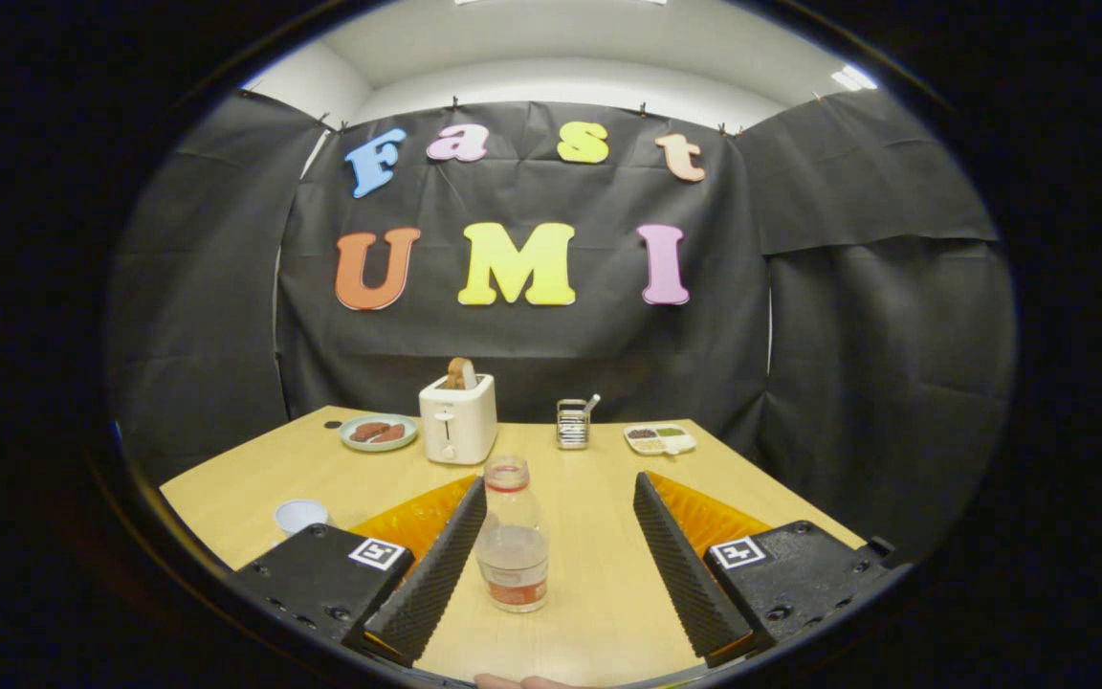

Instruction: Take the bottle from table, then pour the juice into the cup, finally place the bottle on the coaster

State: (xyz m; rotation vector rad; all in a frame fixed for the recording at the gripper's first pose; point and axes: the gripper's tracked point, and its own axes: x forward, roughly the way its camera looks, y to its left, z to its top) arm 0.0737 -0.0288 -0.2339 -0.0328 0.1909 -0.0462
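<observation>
Cup (301, 515) sits on the table (599, 584) off to the left, just outside the left finger; bottle (512, 536) stands upright btwn the fingers, long axis vertical, hugging the left finger's inner face w/ a clear gap to the right one; cap off, a little juice in it; gripper (561, 560) spread wide, pinching nothing; I'd say next move = shift left to centre the bottle, then close; can't spot a coaster from here
</observation>
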